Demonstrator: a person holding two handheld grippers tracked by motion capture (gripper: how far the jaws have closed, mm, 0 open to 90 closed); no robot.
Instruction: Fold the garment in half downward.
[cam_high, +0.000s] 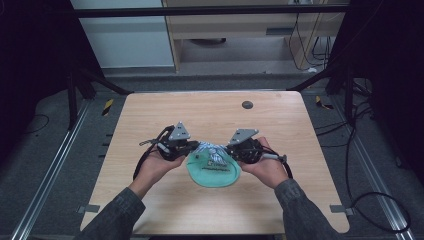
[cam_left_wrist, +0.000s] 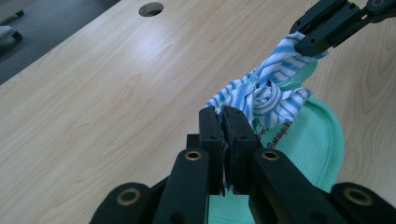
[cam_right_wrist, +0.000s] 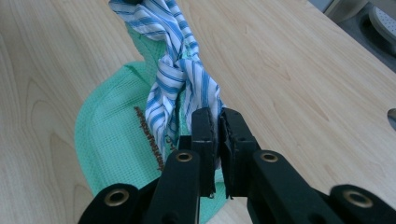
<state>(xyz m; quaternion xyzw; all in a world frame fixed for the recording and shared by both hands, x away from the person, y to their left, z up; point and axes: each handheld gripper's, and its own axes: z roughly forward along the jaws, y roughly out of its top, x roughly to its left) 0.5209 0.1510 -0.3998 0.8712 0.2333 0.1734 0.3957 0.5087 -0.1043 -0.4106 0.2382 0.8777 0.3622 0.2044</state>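
Both tongs, left tongs (cam_left_wrist: 223, 122) and right tongs (cam_right_wrist: 215, 122), clamped tight on striped cloth (cam_high: 212, 150) ends knotted over green pouch (cam_high: 215, 172); uneven pull could slip an end and loosen the knot.

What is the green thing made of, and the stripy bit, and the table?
Green pouch: looks like soft waffle-weave cloth, matte, with tiny squares. Striped ties: thin woven fabric, probably cotton, creased and knotted. Table: looks like pale wood or a wood-look top, smooth with a slight sheen and grain lines.

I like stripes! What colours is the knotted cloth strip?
The knotted cloth strip is white with blue stripes, clearest in the right gripper view.
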